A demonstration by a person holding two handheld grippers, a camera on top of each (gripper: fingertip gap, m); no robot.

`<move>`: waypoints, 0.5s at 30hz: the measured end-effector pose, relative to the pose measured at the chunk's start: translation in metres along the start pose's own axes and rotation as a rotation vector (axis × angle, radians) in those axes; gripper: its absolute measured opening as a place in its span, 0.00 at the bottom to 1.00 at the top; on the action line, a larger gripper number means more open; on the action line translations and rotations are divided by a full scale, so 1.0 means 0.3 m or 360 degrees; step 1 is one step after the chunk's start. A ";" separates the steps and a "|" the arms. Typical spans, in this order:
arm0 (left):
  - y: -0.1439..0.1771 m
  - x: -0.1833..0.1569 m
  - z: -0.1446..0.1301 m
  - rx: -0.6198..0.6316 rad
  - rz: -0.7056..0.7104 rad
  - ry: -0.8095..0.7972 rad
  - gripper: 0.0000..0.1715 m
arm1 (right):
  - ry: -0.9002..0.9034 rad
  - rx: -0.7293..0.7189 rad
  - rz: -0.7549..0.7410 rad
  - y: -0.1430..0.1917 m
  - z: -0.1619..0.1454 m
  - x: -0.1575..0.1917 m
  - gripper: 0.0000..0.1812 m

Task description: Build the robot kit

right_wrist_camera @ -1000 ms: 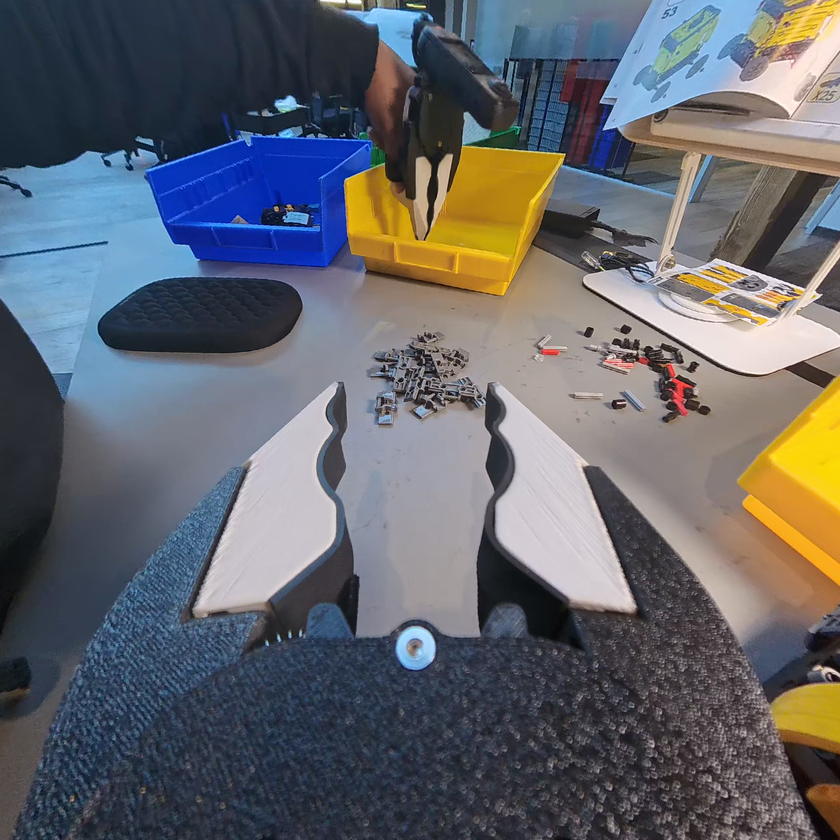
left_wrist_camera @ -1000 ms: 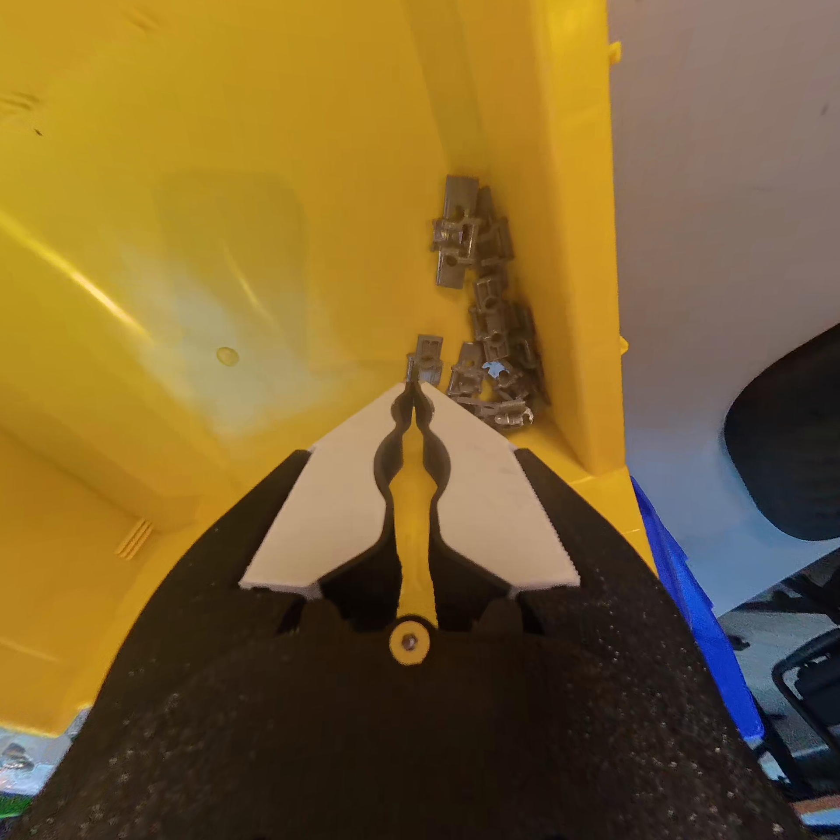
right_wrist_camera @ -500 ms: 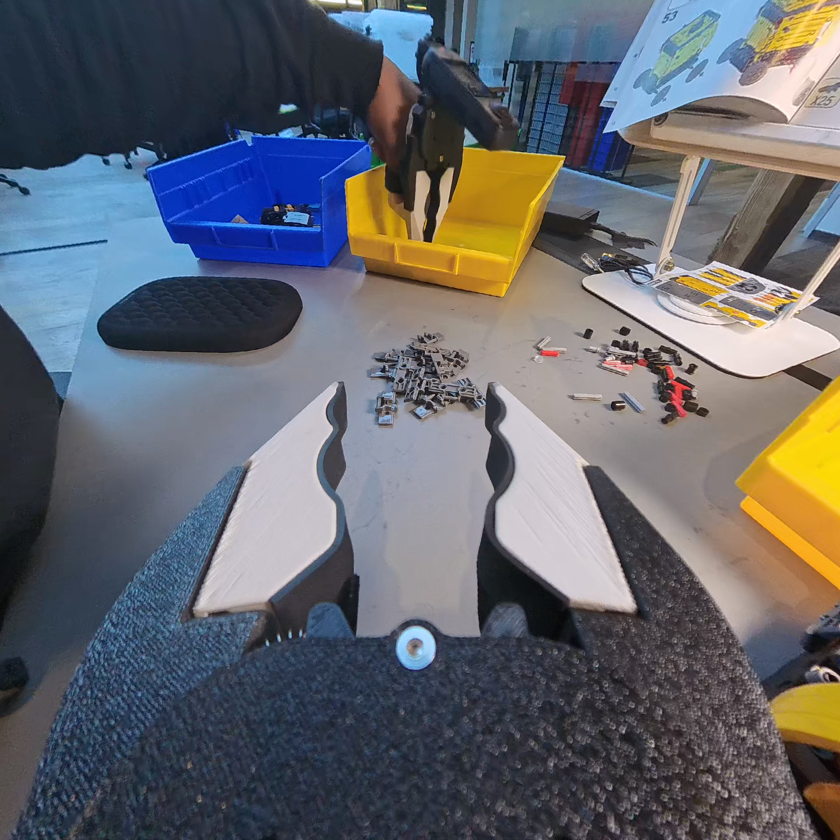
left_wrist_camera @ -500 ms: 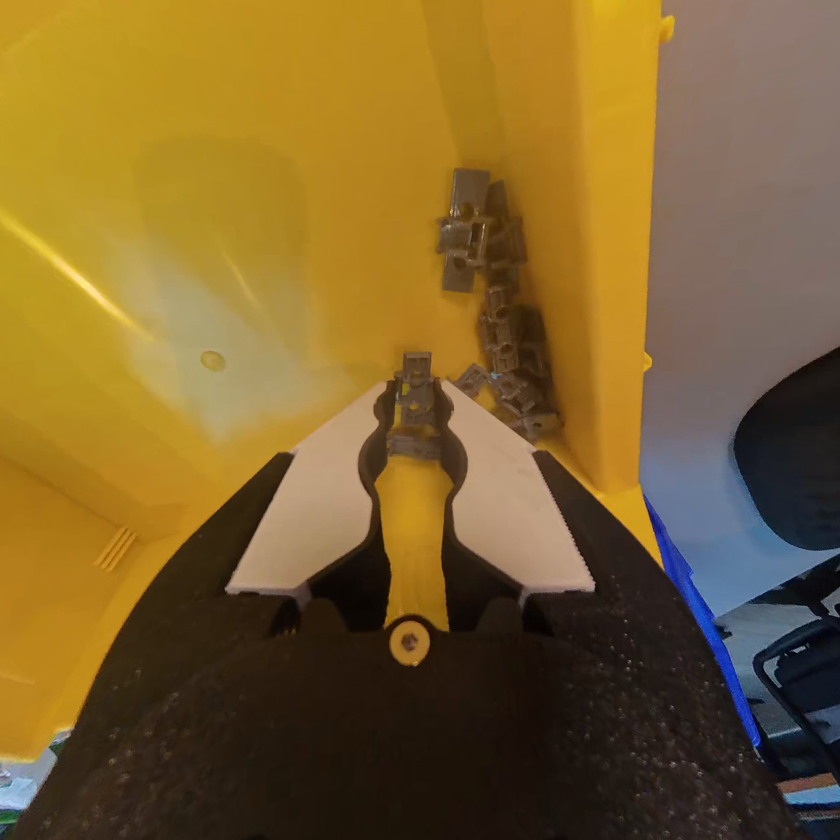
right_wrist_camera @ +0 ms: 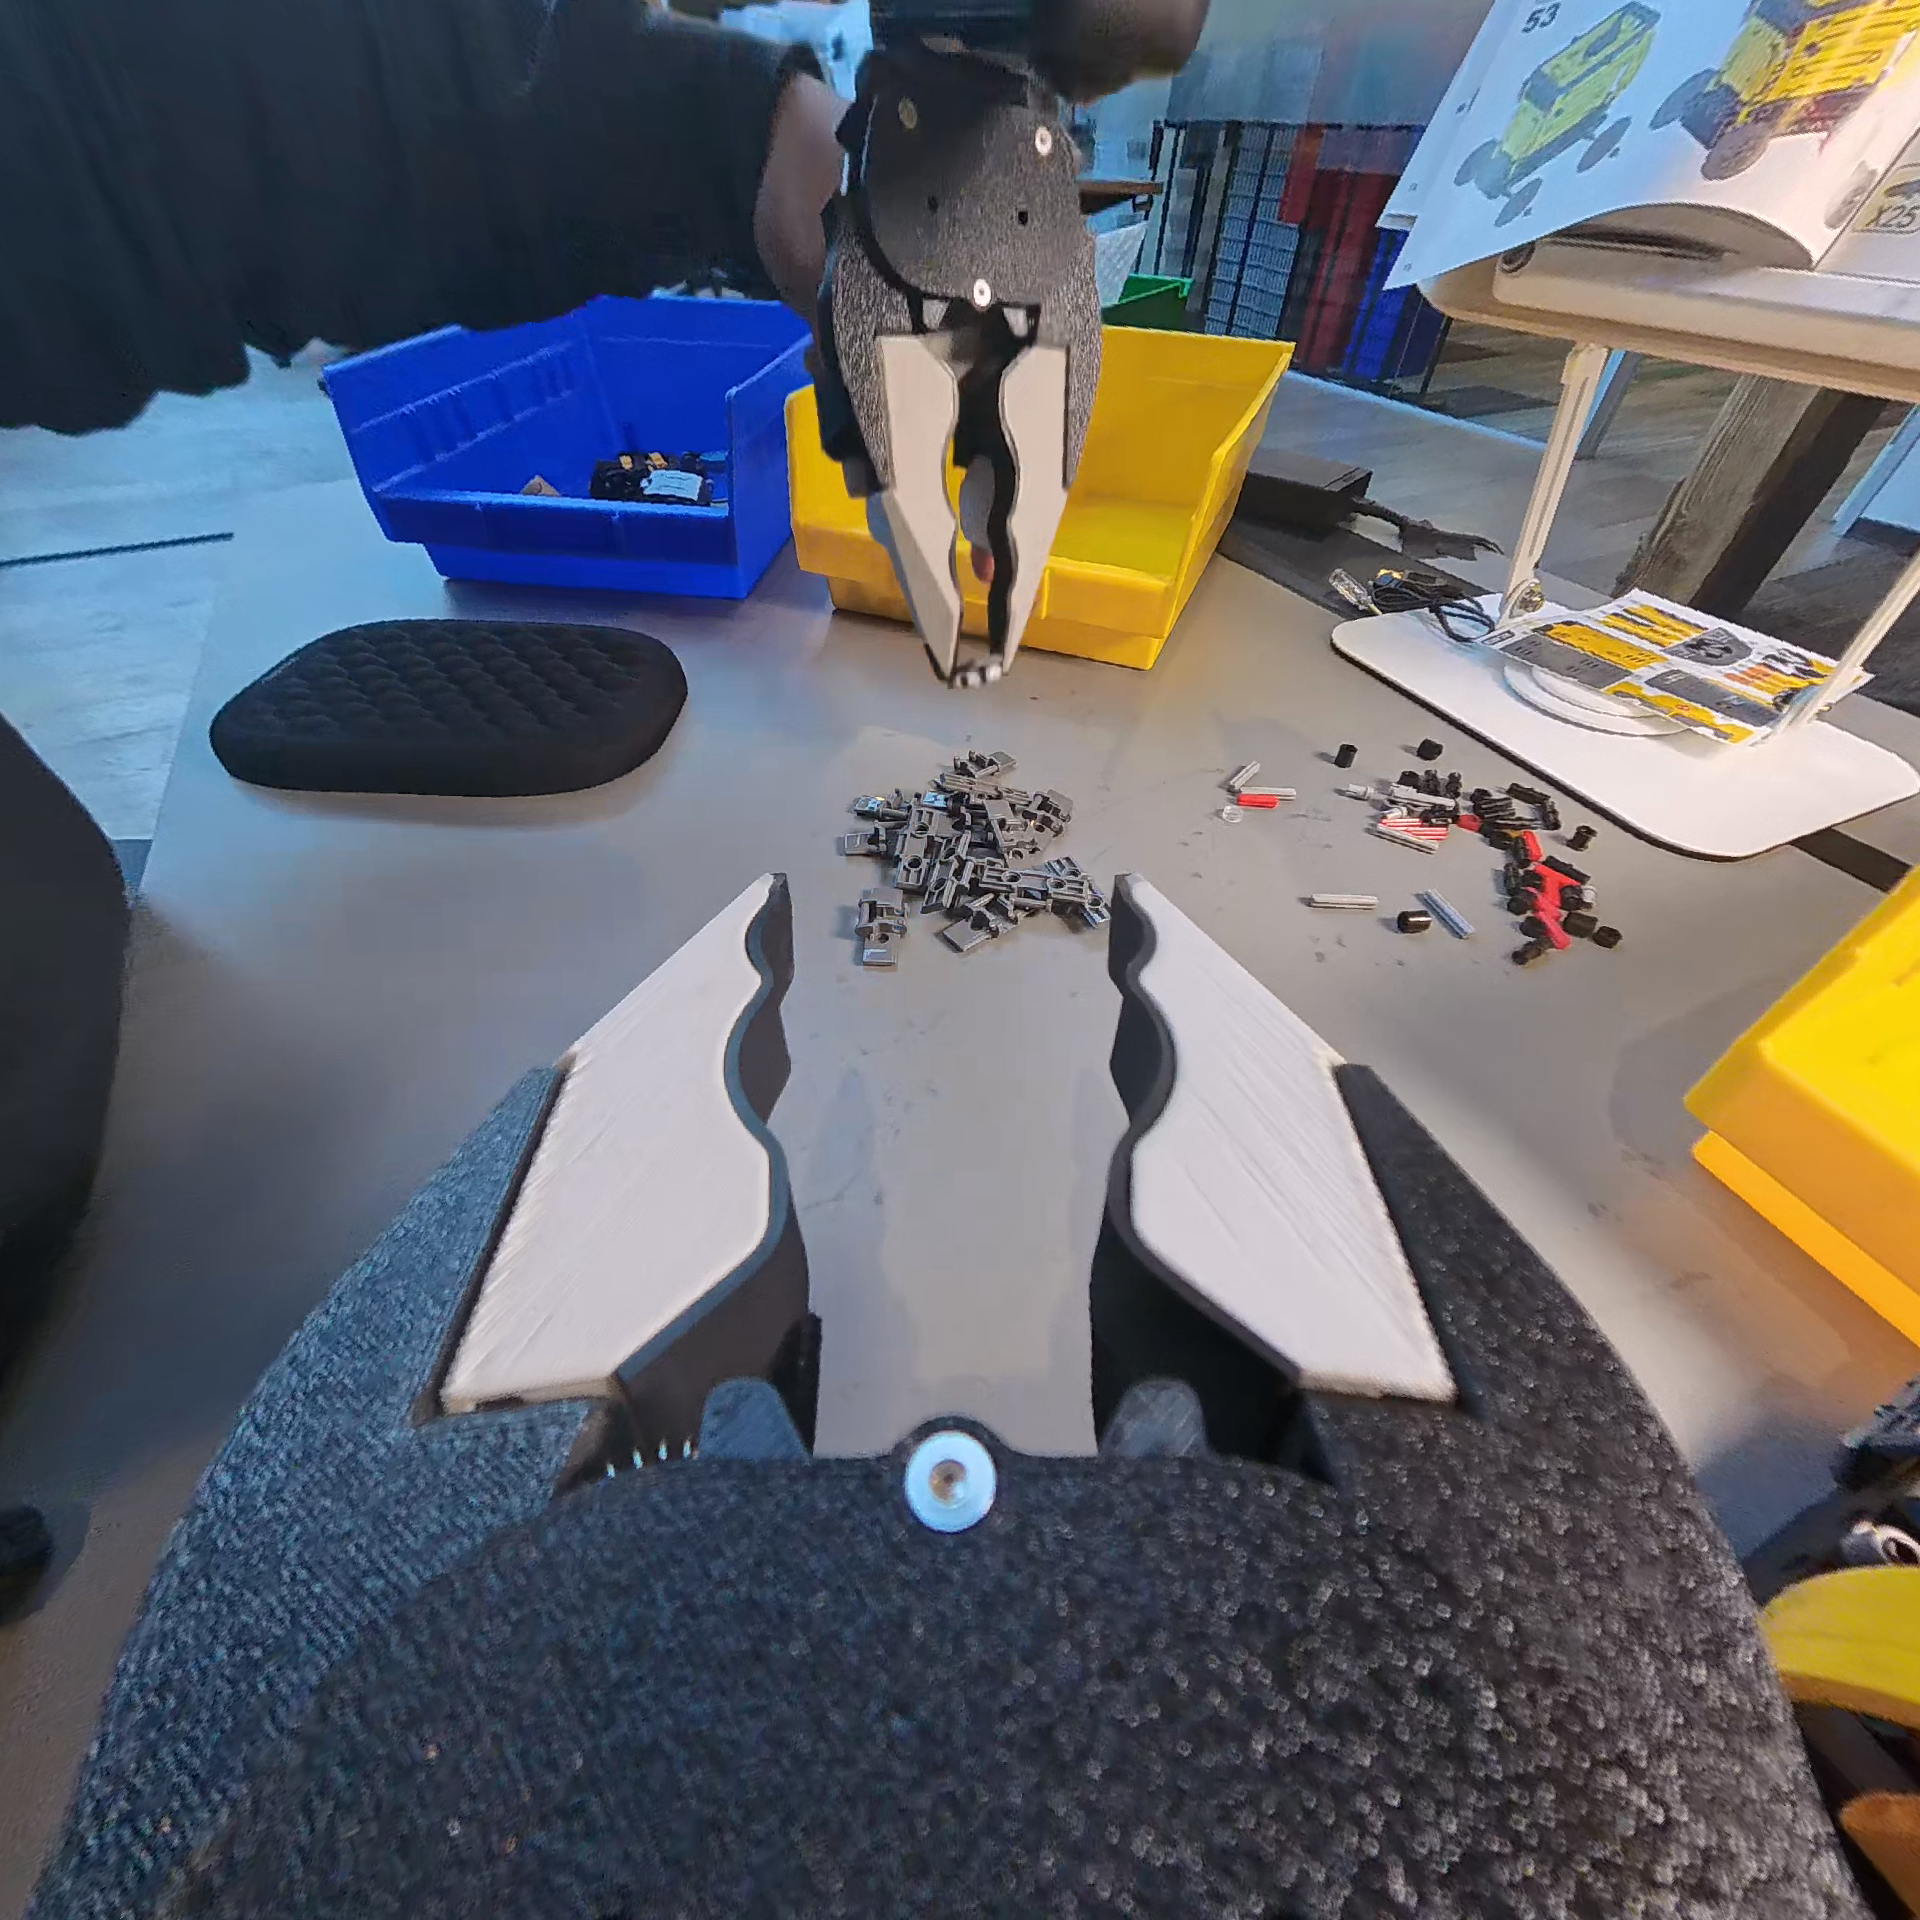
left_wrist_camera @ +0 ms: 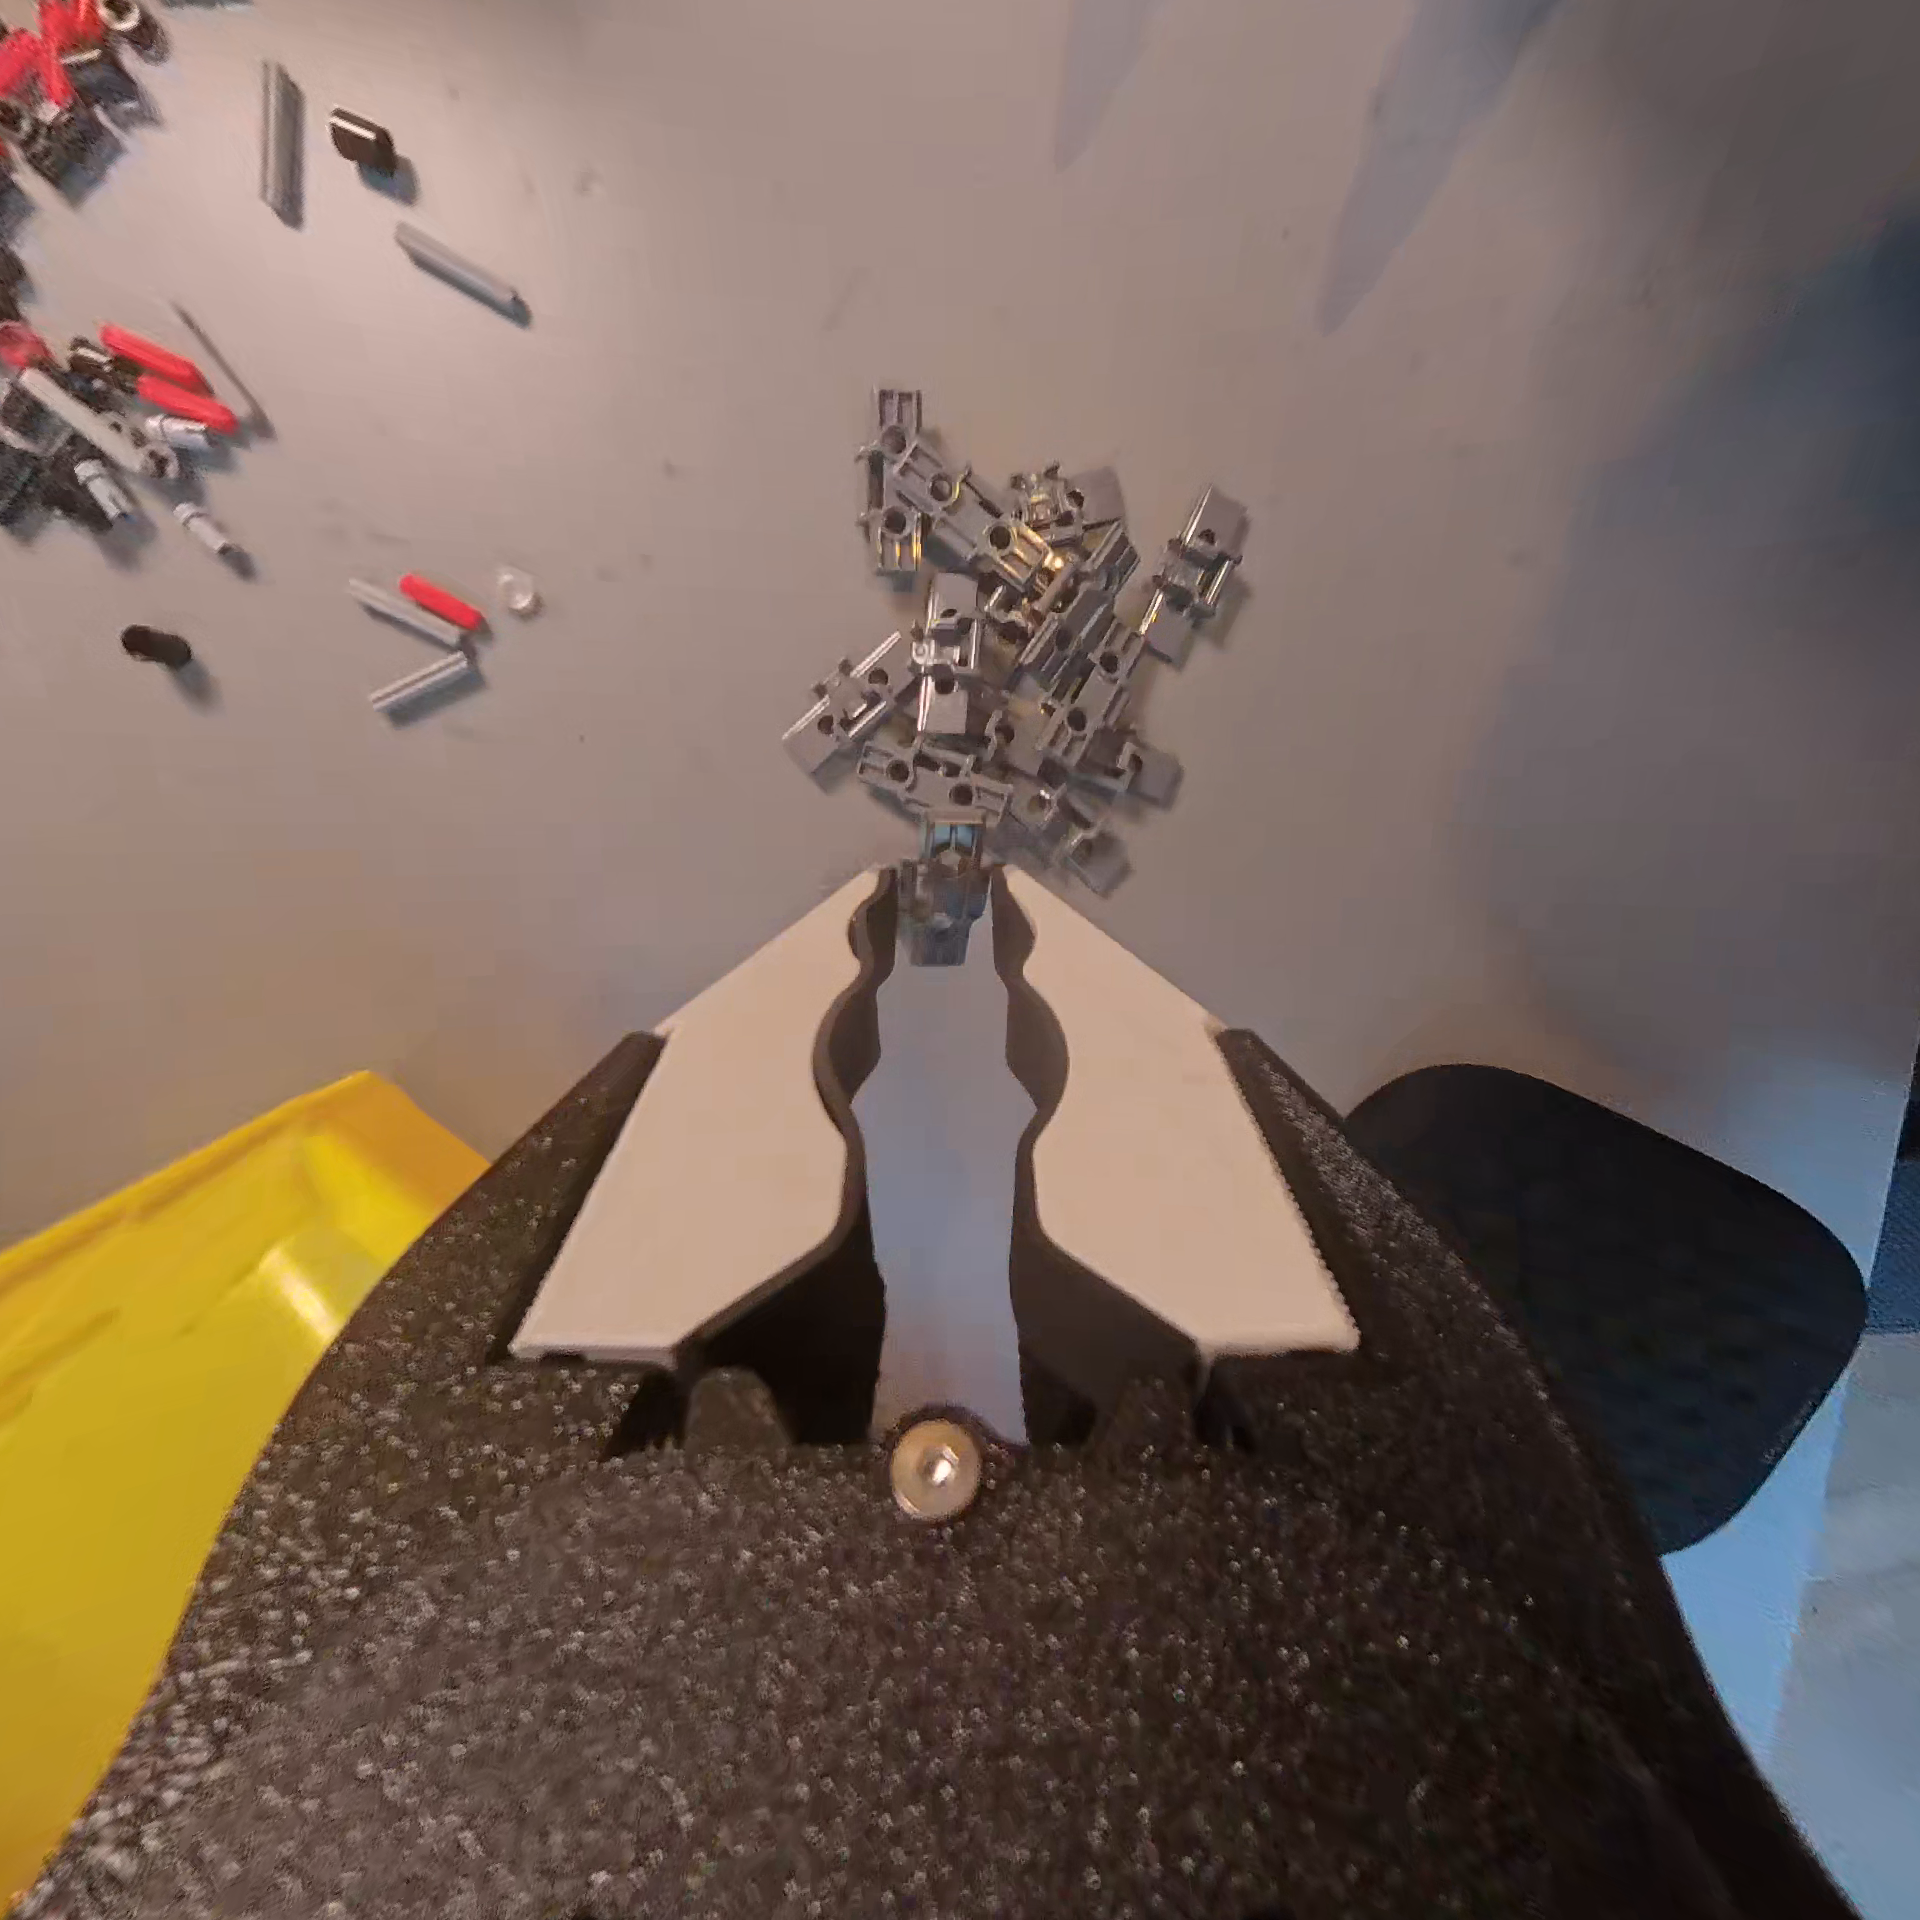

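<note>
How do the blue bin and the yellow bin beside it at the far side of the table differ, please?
The blue bin holds a few dark pieces; the yellow bin shows no contents from here. The left gripper hangs before the yellow bin, leaving the blue bin unobstructed. Both are open-topped plastic bins standing side by side on the table.

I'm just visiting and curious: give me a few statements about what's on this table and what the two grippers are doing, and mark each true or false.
1. The left gripper pinches a small grey brick piece at its tips. True.
2. The right gripper is clamped on a red pin. False: its jaws stand wide apart with nothing between them.
3. The pile of grey brick pieces lies on the grey table. True.
4. The left gripper is down inside the yellow bin. False: it hangs above the table, in front of that bin.
5. The blue bin stands right of the yellow bin in the right wrist view. False: it stands to its left.
</note>
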State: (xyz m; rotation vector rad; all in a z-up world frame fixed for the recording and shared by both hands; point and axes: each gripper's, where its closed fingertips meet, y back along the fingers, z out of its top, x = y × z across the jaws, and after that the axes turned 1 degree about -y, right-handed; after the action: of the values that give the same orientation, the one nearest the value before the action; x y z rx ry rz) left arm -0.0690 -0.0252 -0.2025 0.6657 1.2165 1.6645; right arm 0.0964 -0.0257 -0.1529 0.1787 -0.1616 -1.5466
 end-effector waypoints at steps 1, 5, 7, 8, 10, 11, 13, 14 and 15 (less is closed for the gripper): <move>-0.013 -0.001 0.007 0.0000 -0.0006 -0.0013 0.11 | -0.0003 -0.0003 -0.0003 0.001 0.001 -0.001 0.34; 0.038 0.051 0.001 -0.0022 0.0060 0.0042 0.12 | -0.0008 -0.0014 -0.0003 0.004 0.004 -0.003 0.34; 0.093 0.098 -0.049 0.0019 0.0131 0.0103 0.13 | -0.0004 -0.0012 0.0000 0.004 0.004 -0.001 0.34; 0.121 0.128 -0.088 0.0056 0.0180 0.0140 0.13 | 0.0001 -0.0011 0.0003 0.003 0.004 0.001 0.34; 0.170 0.187 -0.197 0.0175 0.0253 0.0249 0.14 | 0.0012 -0.0008 0.0006 0.003 0.003 0.004 0.34; 0.191 0.221 -0.262 0.0249 0.0303 0.0303 0.14 | 0.0015 -0.0005 0.0008 0.002 0.003 0.006 0.34; 0.215 0.263 -0.400 0.0412 0.0322 0.0430 0.16 | 0.0018 0.0000 0.0012 0.001 0.001 0.007 0.34; 0.218 0.275 -0.462 0.0476 0.0311 0.0496 0.16 | 0.0018 0.0000 0.0013 0.001 0.001 0.008 0.34; 0.219 0.289 -0.520 0.0531 0.0313 0.0543 0.16 | 0.0017 -0.0002 0.0013 0.002 0.002 0.007 0.34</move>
State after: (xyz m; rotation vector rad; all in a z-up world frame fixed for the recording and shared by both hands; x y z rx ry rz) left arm -0.2588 -0.0167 -0.2062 0.7419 1.7467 1.8048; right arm 0.0968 -0.0279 -0.1523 0.1852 -0.1529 -1.5374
